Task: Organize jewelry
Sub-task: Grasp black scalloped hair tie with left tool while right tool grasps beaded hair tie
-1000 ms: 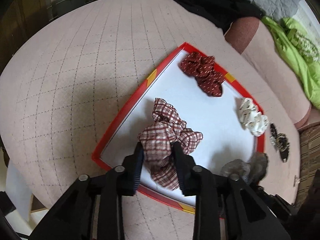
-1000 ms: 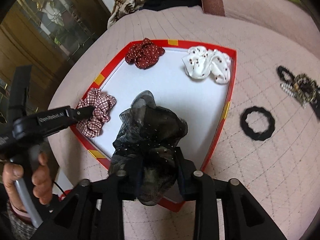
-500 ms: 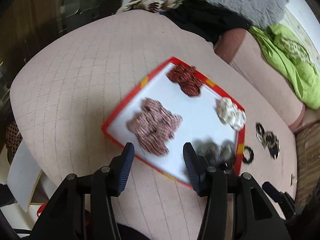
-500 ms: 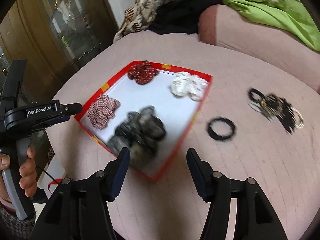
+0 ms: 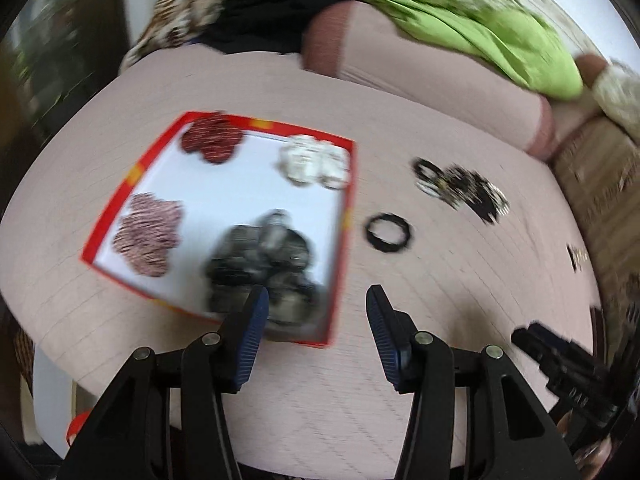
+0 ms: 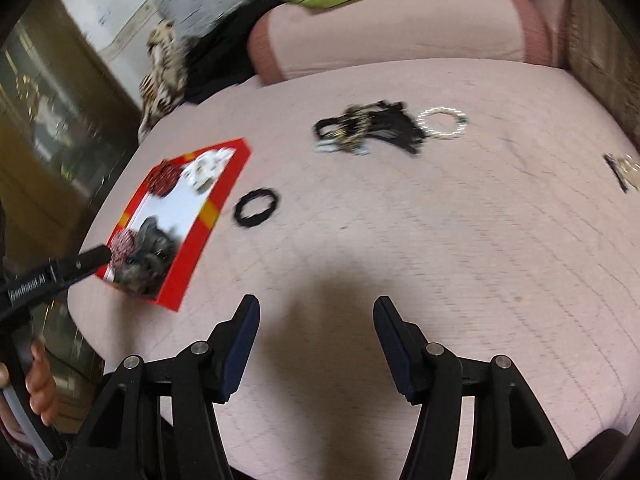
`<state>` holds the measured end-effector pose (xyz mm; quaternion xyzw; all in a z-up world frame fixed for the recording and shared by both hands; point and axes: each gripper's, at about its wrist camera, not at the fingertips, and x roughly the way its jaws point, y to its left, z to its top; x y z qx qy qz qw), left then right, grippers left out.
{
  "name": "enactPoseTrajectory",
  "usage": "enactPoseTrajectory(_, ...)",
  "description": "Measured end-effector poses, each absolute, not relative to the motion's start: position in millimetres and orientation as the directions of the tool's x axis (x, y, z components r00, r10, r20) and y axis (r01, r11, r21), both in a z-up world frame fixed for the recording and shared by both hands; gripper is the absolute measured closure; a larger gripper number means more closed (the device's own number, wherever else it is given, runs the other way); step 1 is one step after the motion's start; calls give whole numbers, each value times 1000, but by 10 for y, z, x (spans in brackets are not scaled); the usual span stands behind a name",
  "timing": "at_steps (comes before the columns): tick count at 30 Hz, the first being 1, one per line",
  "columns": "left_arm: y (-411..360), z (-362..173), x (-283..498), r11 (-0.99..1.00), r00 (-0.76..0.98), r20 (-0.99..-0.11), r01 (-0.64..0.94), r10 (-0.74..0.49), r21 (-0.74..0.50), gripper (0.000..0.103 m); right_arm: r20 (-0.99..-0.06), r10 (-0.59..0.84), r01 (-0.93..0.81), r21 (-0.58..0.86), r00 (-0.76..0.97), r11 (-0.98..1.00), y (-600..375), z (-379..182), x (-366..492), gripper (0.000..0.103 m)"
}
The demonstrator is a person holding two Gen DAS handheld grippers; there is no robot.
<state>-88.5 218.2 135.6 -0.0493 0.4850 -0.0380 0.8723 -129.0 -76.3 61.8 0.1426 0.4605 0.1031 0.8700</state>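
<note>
- The body of the left gripper (image 6: pixel 90 260) is poking in from the left edge of the right wrist view, bearing white lettering that seems to read "GenRobot.AI"; blur is smearing it.
- A hand (image 6: pixel 38 384) is gripping its handle at the lower left, cut off by the frame.
- Both views are smeared, so the heap of dark jewelry (image 6: pixel 368 130) near the far edge of the pink quilted surface (image 6: pixel 440 240) is staying hard to make out; a beaded ring (image 6: pixel 442 122) is touching its right side.
- The red-rimmed tray (image 5: pixel 348 216) is sitting toward the surface's left edge, holding four scrunchies: dark red (image 5: pixel 212 140), white (image 5: pixel 316 162), plaid (image 5: pixel 148 232) and grey-black (image 5: pixel 264 260).
- A black hair tie (image 5: pixel 388 232) is lying just beside the tray's right rim.
- The left gripper (image 5: pixel 316 320) is hanging with jaws apart and holding nothing, as is the right gripper (image 6: pixel 316 332).
- Green cloth (image 5: pixel 480 28) is draping over a pink cushion behind.
</note>
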Motion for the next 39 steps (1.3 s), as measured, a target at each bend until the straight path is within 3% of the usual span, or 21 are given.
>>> enactPoseTrajectory(7,1457,1162,-695,982,494,-858,184,-136,-50,53,-766,267,17,340,585,940,-1098,575,-1217,39)
enactPoseTrajectory(15,1109,750,-139,978,445,-886,203,-132,-44,54,-769,205,43,289,605,956,-1361,571,-733,40)
enactPoseTrajectory(22,1057,475,200,982,423,-898,181,-122,-48,54,-737,322,3,402,594,916,-1318,605,-9,59)
enactPoseTrajectory(32,981,330,250,977,434,-893,210,-115,-24,55,-770,335,34,419,544,908,-1025,263,662,60)
enactPoseTrajectory(33,980,328,246,978,439,-891,207,-114,-23,60,-771,335,42,423,542,905,-1023,238,698,60)
enactPoseTrajectory(34,979,326,237,979,446,-889,201,-106,-15,78,-771,336,47,426,542,903,-1023,221,727,71)
enactPoseTrajectory(35,964,320,231,980,451,-887,197,-98,-8,87,-772,339,49,430,538,901,-1014,204,747,87)
enactPoseTrajectory(36,967,328,225,980,448,-887,199,-111,-22,94,-775,345,49,434,530,900,-1008,191,759,93)
enactPoseTrajectory(39,982,369,201,976,429,-889,203,-157,-75,95,-772,356,57,449,527,892,-1040,204,690,94)
